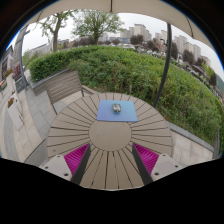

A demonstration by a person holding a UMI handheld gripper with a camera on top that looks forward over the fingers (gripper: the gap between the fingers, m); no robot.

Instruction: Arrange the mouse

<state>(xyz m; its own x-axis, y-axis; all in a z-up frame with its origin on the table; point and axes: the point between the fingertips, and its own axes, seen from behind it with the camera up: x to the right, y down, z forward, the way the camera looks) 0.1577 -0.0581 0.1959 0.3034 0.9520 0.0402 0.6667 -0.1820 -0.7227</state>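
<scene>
Mouse (116,107) lies on mat (104,114), beyond open hand-held gripper (112,157).

Your gripper's pads (77,157) are magenta. A grey mouse (116,107) sits on a blue mat (115,112). The slatted table (70,125) is pale beige.

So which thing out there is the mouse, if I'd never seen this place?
Find the round slatted wooden table in front of the green hedge. A blue mat lies on it, beyond the open tool. The mouse is the small grey lump on that mat, the only object there.
</scene>
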